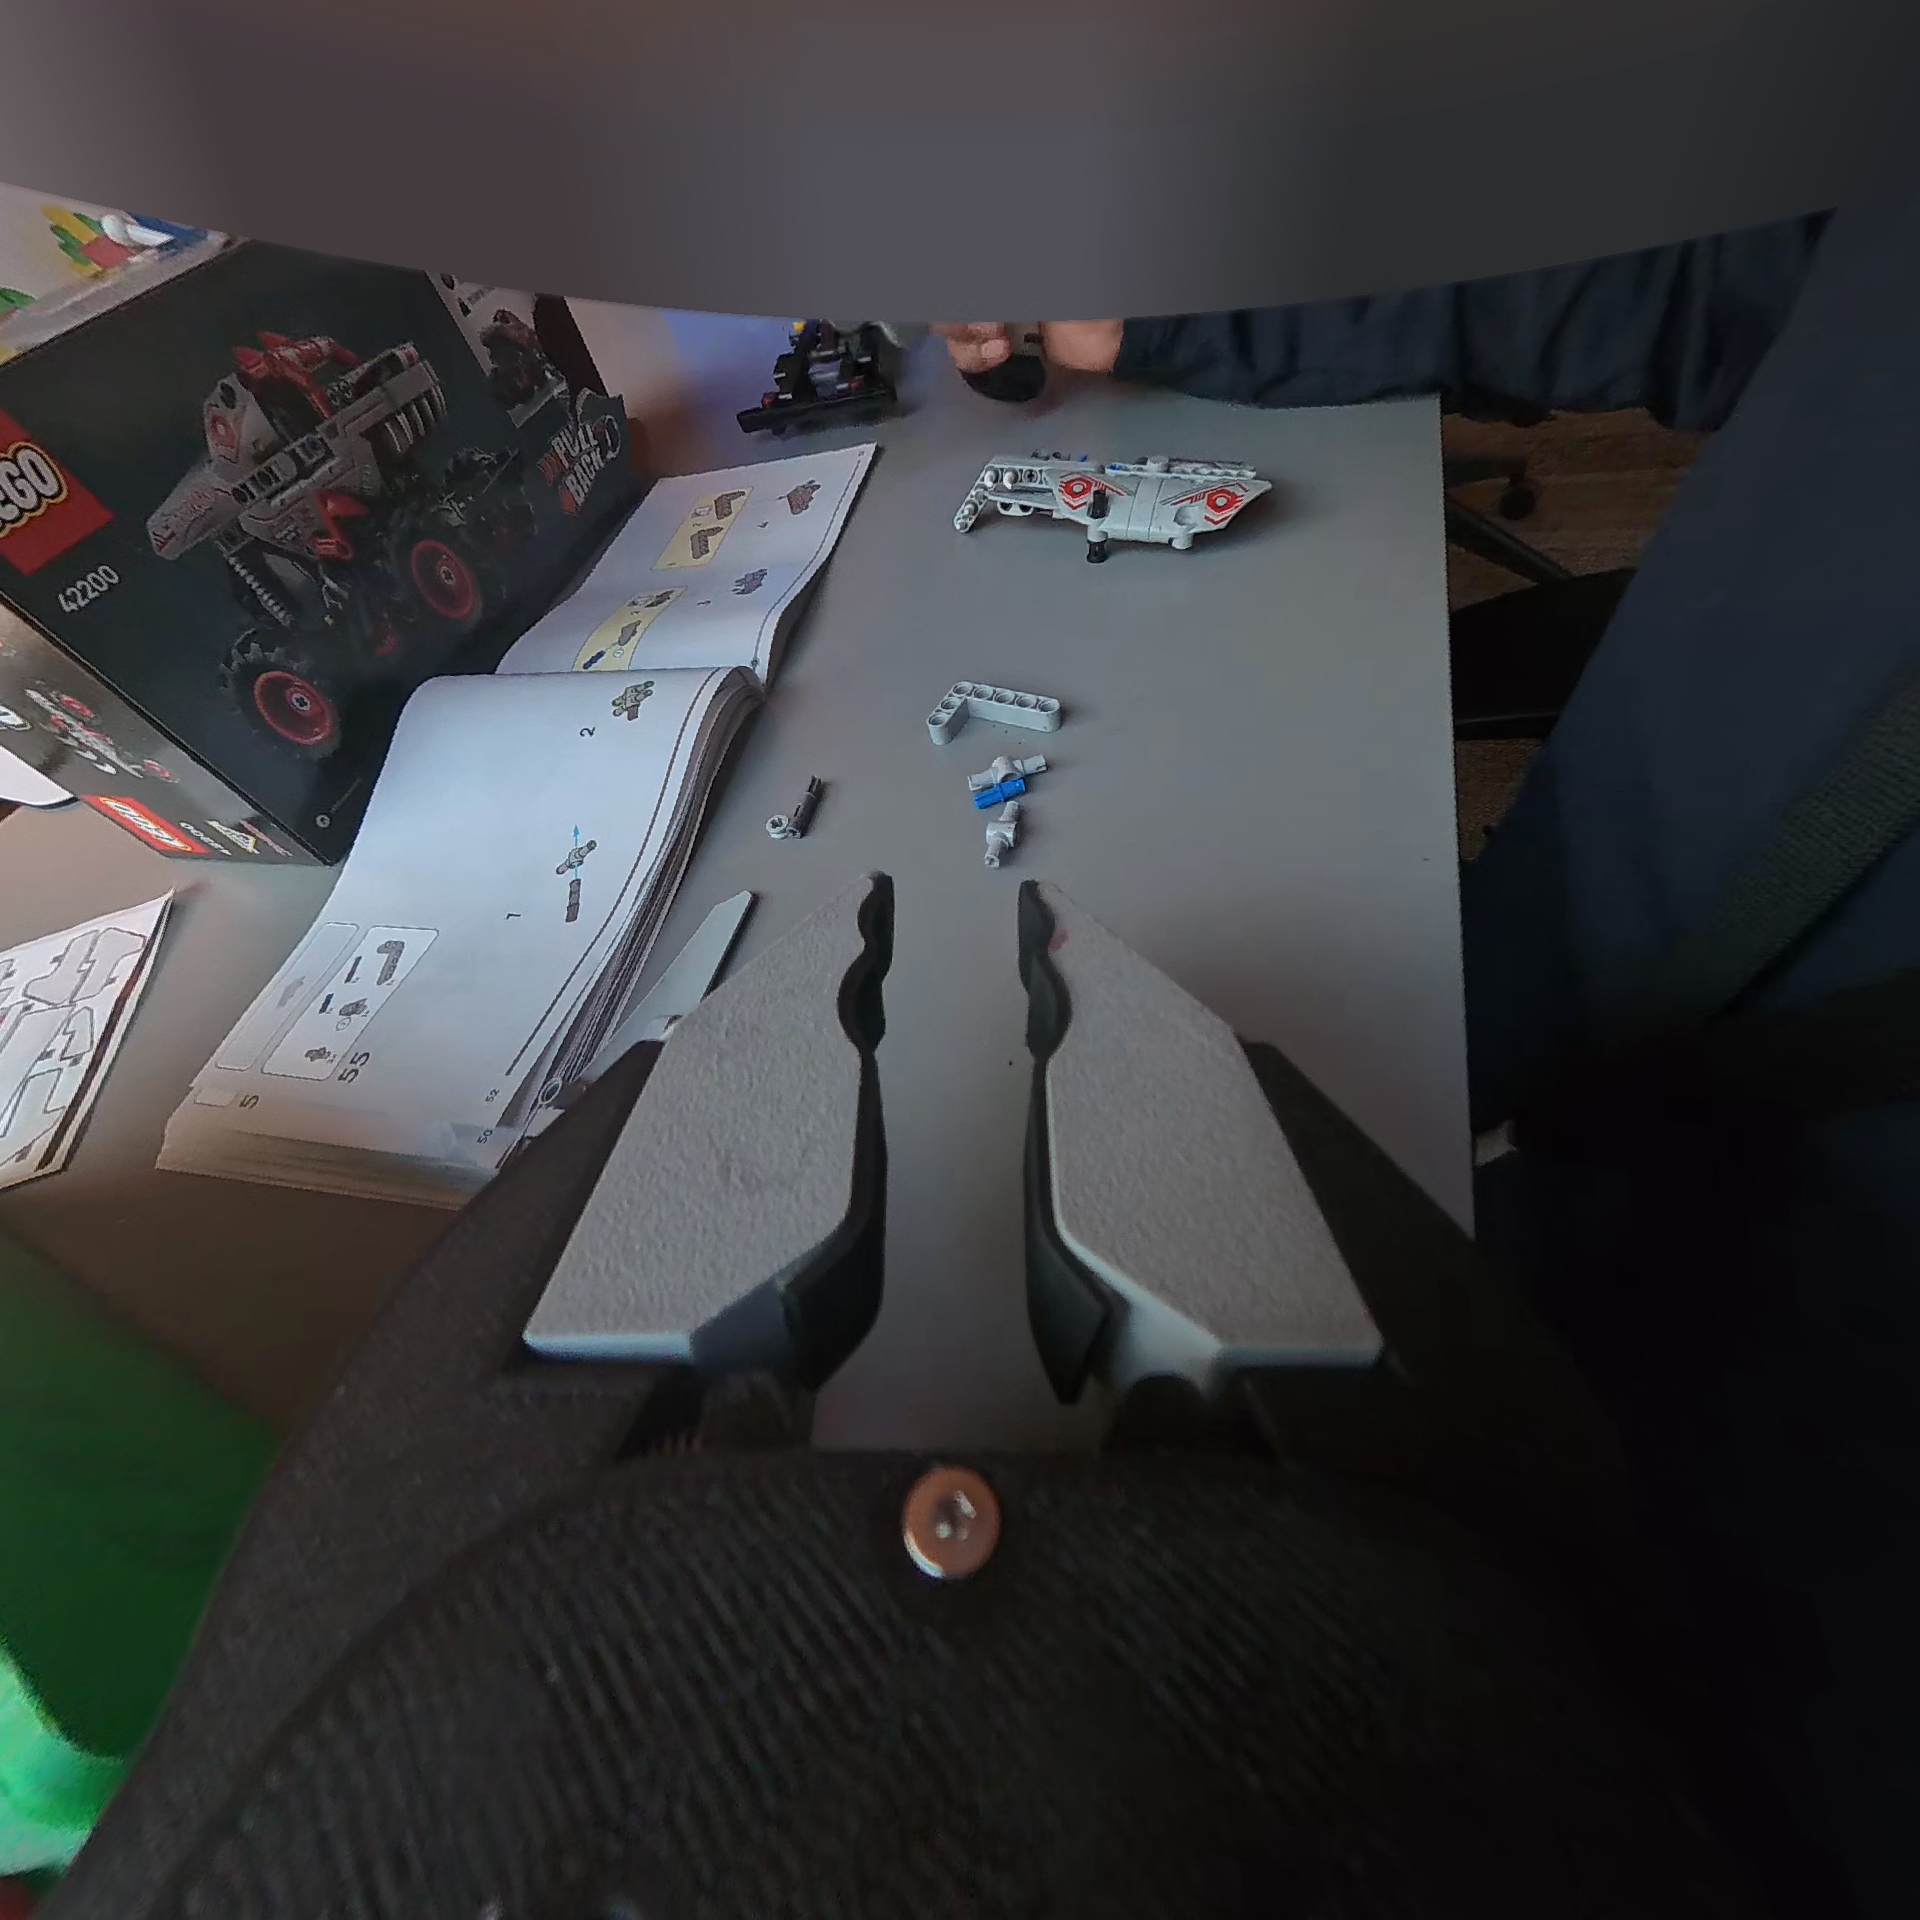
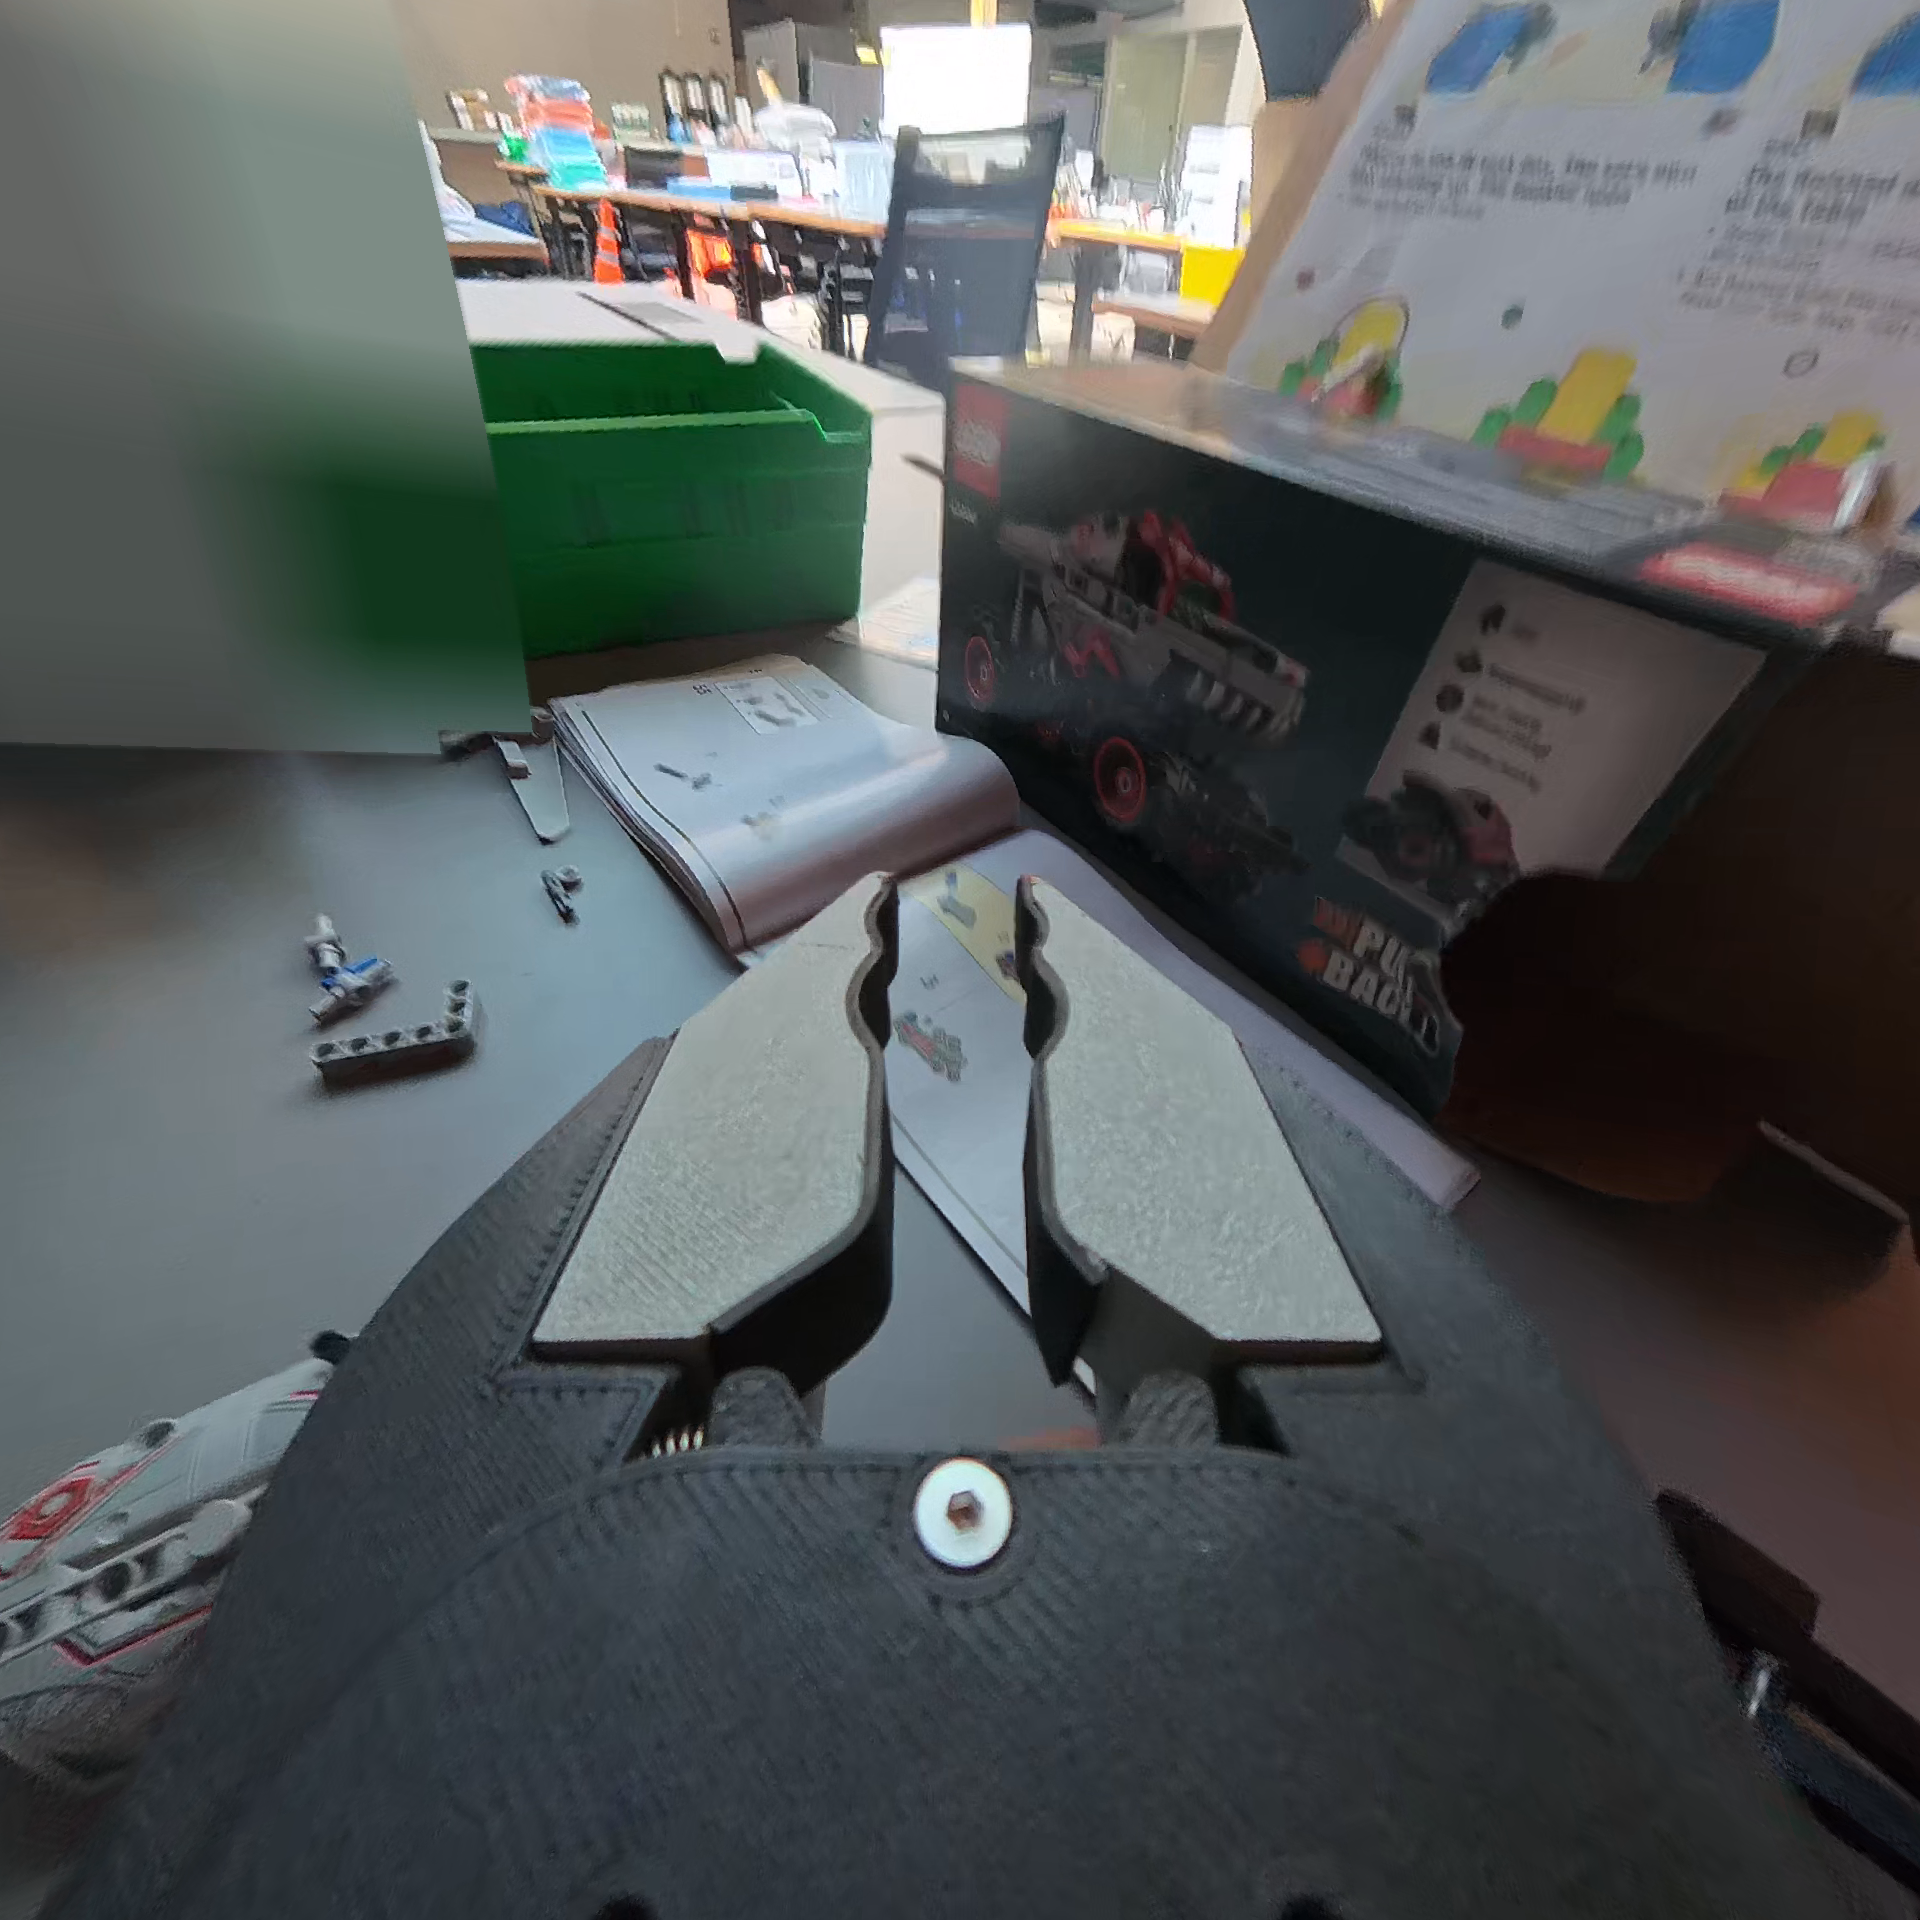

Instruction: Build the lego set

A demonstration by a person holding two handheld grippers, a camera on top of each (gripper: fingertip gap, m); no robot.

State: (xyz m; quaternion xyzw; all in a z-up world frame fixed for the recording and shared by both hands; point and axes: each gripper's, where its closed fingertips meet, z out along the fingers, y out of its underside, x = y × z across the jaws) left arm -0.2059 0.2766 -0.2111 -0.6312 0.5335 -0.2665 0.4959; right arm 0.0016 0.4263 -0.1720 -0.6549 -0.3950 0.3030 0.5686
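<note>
My left gripper (image 1: 954, 894) is open and empty, low over the grey table (image 1: 1195, 935). Just beyond its tips lie small grey and blue connector pieces (image 1: 1003, 795), a grey L-shaped beam (image 1: 992, 712) and a small dark pin piece (image 1: 798, 810). Farther off lies a grey body panel assembly with red stickers (image 1: 1117, 499), and a black chassis (image 1: 821, 379) at the far edge. My right gripper (image 2: 956, 894) is open and empty above the open instruction booklet (image 2: 779, 769). The L-beam (image 2: 400, 1039) and connectors (image 2: 343, 971) lie to its left. The panel assembly (image 2: 114, 1527) shows at the lower left.
The set's black box (image 1: 260, 540) stands left of the booklet (image 1: 499, 883); it also shows in the right wrist view (image 2: 1299, 727). A sticker sheet (image 1: 62, 1029) lies at the left. A green bin (image 2: 675, 499) stands behind. A person's hand (image 1: 1029, 348) rests at the far edge. There is about 25 cm between the tips of the two grippers.
</note>
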